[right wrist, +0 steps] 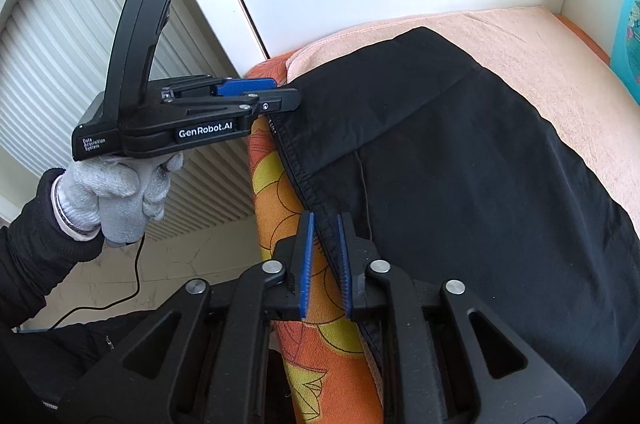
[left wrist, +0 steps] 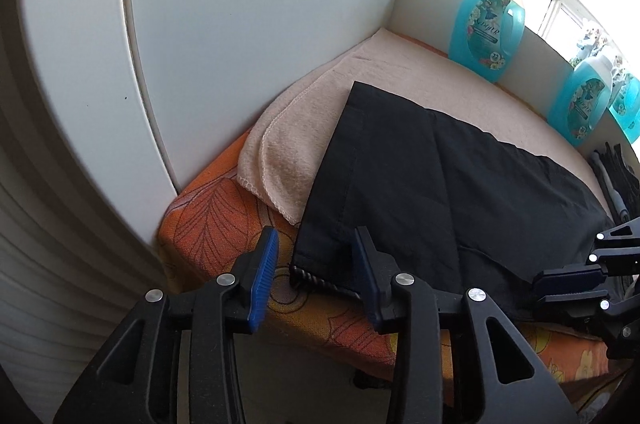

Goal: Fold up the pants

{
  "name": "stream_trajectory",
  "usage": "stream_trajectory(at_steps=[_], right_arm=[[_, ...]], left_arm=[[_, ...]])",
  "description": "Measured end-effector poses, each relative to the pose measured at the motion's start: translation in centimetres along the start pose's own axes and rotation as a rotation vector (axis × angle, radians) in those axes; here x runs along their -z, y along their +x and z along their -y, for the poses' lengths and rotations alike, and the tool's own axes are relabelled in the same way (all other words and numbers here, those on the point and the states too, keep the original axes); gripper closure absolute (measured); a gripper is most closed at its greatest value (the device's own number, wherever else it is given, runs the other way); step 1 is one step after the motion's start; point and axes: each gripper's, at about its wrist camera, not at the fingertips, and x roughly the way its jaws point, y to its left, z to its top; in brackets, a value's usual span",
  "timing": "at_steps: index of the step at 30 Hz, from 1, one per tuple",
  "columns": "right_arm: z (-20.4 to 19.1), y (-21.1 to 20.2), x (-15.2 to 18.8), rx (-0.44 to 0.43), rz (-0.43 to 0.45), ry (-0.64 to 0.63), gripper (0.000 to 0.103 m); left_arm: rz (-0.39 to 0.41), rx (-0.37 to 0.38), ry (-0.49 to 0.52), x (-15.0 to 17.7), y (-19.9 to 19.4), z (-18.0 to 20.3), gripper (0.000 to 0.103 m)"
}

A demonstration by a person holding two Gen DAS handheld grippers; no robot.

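Both grippers, left [left wrist: 316,276] and right [right wrist: 325,260], stand partly open, pads clear of cloth. We keep them astride the near hem so the folded pants [left wrist: 440,191] rest flat at 12 o'clock.

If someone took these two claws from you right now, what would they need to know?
Left claw: jaws apart, at the near left corner of the black pants, gripping nothing.
Right claw: jaws apart, the stitched pants edge runs between them, not pinched.
Pants: lying folded over on the peach towel on the orange floral cover.
Done: at least one fold is laid down.
Left: probably a further fold and smoothing; I can't tell how many remain.
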Motion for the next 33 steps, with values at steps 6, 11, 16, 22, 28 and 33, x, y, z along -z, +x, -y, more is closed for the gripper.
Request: stream_trajectory(at_steps=[6, 11, 16, 22, 28, 33], right_arm=[[1.0, 0.1, -2.2, 0.031, 0.0, 0.072, 0.06], [2.6, 1.1, -5.6, 0.017, 0.007, 0.189, 0.059], [4.0, 3.5, -9.9, -0.019, -0.023, 0.299, 0.047], [5.1, 8.0, -14.1, -0.027, -0.097, 0.42, 0.046], [3.8, 10.7, -16.3, 0.028, -0.148, 0.4, 0.046], [2.0, 12.5, -17.0, 0.096, -0.205, 0.36, 0.044]], left_arm=[[0.031, -0.013, 0.063, 0.5, 0.2, 0.7, 0.077], [0.062, 0.022, 0.029, 0.4, -0.1, -0.3, 0.09], [0.109, 0.1, -0.026, 0.3, -1.1, -1.1, 0.098], [0.129, 0.153, -0.008, 0.6, -1.6, 0.0, 0.099], [0.144, 0.146, 0.021, 0.9, -1.8, 0.6, 0.099], [0.151, 0.113, 0.04, 1.2, -2.2, 0.6, 0.098]])
